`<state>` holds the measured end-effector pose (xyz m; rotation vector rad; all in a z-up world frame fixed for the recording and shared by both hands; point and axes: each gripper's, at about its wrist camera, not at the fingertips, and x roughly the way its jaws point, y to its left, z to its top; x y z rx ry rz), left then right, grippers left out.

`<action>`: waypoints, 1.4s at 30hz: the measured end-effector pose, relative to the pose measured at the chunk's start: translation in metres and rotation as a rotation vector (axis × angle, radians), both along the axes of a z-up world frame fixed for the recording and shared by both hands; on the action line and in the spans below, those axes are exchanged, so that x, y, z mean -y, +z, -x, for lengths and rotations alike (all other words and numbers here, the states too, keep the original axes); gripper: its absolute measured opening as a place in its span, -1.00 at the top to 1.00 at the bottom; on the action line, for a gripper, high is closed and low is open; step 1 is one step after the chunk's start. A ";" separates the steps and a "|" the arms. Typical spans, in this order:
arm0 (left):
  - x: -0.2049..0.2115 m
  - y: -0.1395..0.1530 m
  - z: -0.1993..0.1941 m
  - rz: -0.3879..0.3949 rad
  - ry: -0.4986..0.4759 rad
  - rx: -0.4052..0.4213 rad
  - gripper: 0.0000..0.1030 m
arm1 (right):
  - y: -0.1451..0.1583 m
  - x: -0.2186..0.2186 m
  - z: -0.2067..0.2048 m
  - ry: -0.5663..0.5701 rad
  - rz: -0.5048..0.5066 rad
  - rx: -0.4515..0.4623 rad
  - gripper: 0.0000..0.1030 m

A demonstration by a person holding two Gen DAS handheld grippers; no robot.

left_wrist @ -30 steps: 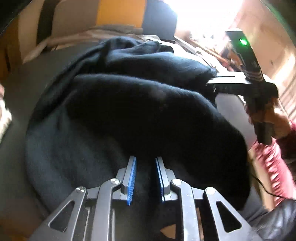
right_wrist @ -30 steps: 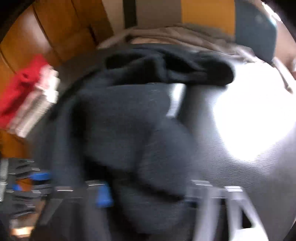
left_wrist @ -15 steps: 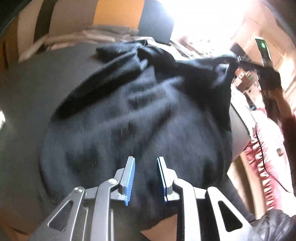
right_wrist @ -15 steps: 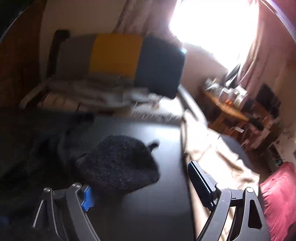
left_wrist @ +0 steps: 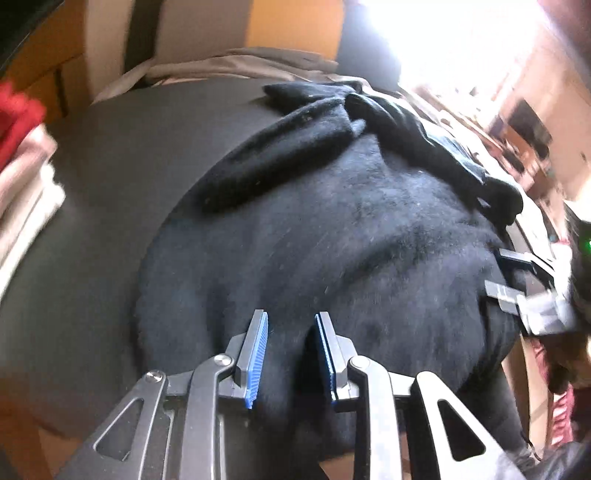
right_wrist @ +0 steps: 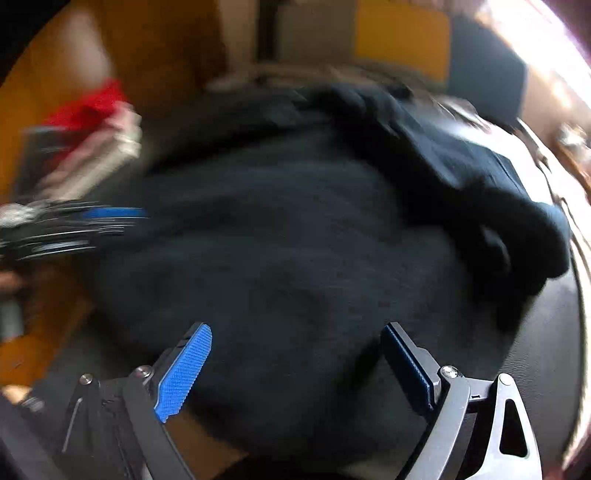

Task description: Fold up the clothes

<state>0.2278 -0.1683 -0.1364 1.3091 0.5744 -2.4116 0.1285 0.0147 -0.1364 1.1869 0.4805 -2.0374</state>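
Observation:
A black fleece garment [left_wrist: 351, 236] lies spread on a dark grey table [left_wrist: 110, 192], its sleeve [left_wrist: 280, 155] folded across the top. My left gripper [left_wrist: 290, 325] is shut on the garment's near hem, with cloth bunched between the blue pads. My right gripper [right_wrist: 295, 354] is open, jaws wide apart over the garment [right_wrist: 295, 236] near its front edge, holding nothing. It also shows at the right of the left wrist view [left_wrist: 524, 288]. The left gripper appears blurred at the left of the right wrist view [right_wrist: 74, 229].
A stack of folded clothes, red on top [left_wrist: 22, 155], sits at the table's left edge. A chair with grey, yellow and dark panels [left_wrist: 288, 33] stands behind the table, with light cloth [left_wrist: 229, 66] draped in front of it. Bright window at the far right.
My right gripper has let go of the garment's part it lifted and has come back down over the near edge, open. The garment now lies flatter. My left gripper keeps its hold.

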 end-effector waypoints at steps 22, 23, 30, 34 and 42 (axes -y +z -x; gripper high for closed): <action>0.069 0.106 0.192 0.127 -0.157 -0.109 0.17 | -0.001 -0.079 0.110 -0.174 0.085 -0.120 -1.00; 0.075 0.109 0.207 0.136 -0.155 -0.092 0.14 | -0.004 -0.077 0.122 -0.173 0.090 -0.114 -1.00; 0.083 0.090 0.360 0.172 -0.298 0.050 -0.10 | -0.007 -0.074 0.135 -0.172 0.123 -0.138 -1.00; 0.081 0.045 0.443 0.247 -0.341 0.226 -0.11 | -0.006 -0.077 0.131 -0.174 0.135 -0.142 -1.00; 0.097 0.005 0.512 0.407 -0.300 0.300 -0.18 | -0.006 -0.082 0.130 -0.173 0.170 -0.135 -1.00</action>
